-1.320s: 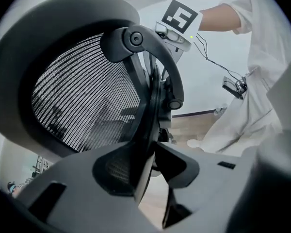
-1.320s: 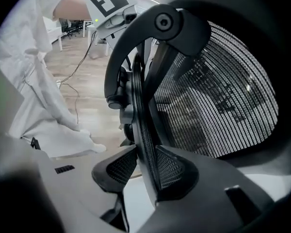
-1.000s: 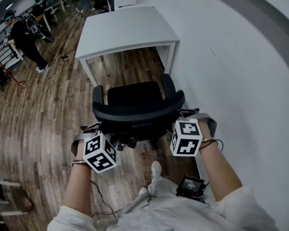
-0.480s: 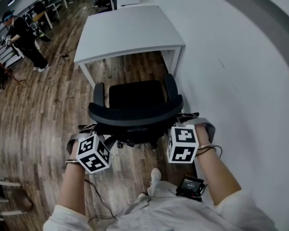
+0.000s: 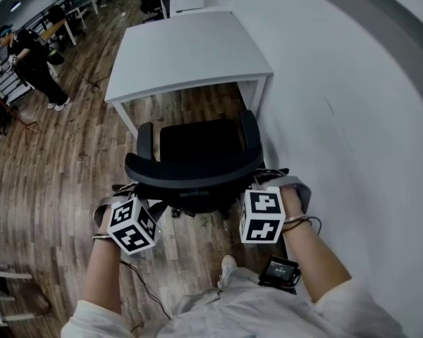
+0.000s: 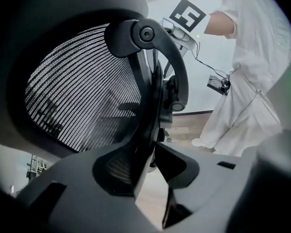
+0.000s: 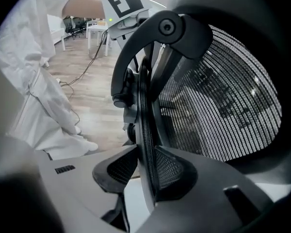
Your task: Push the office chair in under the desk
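Finding: left tool (image 6: 144, 166) is clenched on the left backrest rim of the office chair (image 5: 197, 146), and right tool (image 7: 144, 171) is clenched on the right rim. Chair stands directly ahead of both tools, short of the counter (image 5: 190, 48) beyond.

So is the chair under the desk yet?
Not yet. The chair stands wholly on open floor, short of the desk edge.

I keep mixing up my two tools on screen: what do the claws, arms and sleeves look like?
The left claw and right claw each have two grey moulded jaws with dark meshed pads. Each carries a white cube with black square markers: left cube, right cube. A thin dark cable hangs by the left forearm. The sleeves are white and loose.
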